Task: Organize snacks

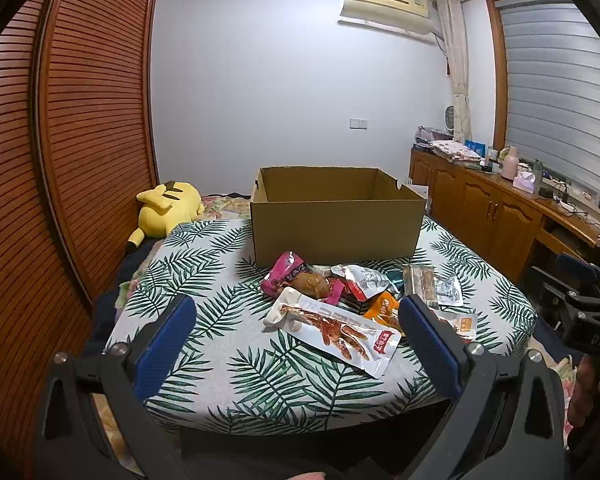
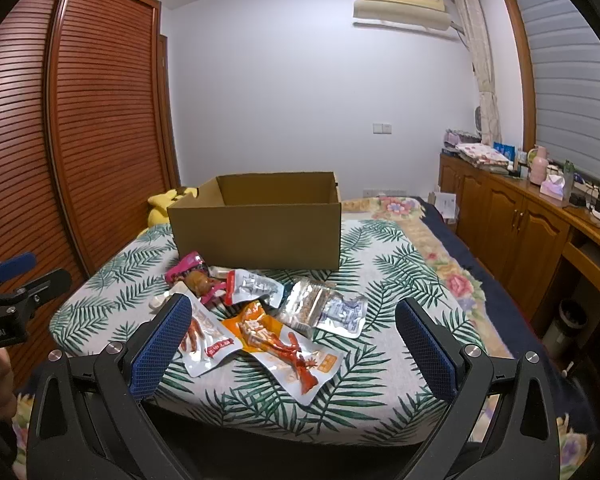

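Observation:
An open cardboard box (image 1: 336, 224) (image 2: 256, 236) stands on a leaf-print cloth, empty as far as I see. In front of it lies a pile of several snack packets: a pink packet (image 1: 284, 272) (image 2: 188, 266), a long white packet with red meat (image 1: 336, 330) (image 2: 204, 338), an orange packet (image 1: 382, 308) (image 2: 260, 326), a red-and-white packet (image 1: 360, 280) (image 2: 252, 286) and clear packets (image 1: 432, 284) (image 2: 324, 306). My left gripper (image 1: 296, 336) hangs open just before the pile. My right gripper (image 2: 294, 336) is open too, nothing between its fingers.
A yellow plush toy (image 1: 168, 208) (image 2: 168, 204) lies left of the box by the slatted wardrobe (image 1: 60, 140). A wooden cabinet (image 2: 520, 220) with clutter runs along the right wall. The cloth-covered surface (image 2: 380, 264) ends close below the grippers. A hand (image 2: 0, 384) holds the other gripper.

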Demonstrator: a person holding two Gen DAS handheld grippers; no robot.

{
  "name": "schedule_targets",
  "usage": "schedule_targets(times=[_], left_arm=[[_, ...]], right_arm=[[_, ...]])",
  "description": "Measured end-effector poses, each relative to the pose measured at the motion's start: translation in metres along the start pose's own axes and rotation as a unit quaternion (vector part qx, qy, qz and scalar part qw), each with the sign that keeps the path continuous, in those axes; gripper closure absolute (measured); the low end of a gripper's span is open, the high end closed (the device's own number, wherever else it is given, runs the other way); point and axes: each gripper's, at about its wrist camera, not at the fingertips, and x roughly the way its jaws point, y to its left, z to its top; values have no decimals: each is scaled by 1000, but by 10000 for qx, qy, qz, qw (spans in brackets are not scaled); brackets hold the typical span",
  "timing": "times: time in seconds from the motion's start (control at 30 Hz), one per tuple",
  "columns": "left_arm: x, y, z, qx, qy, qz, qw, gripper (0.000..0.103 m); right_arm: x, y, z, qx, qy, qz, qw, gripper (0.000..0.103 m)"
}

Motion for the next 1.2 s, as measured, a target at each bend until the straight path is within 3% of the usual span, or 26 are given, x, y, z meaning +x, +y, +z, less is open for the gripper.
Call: schedule_targets(times=[0.83, 1.2], left_arm=[[6, -2, -5, -10, 107, -28, 9999, 1], [53, 5, -18, -24, 536, 10, 9986, 1]], right_arm=[[2, -1, -2, 22, 46, 86, 9999, 0], [31, -10, -14, -131, 353, 240, 9990, 0]])
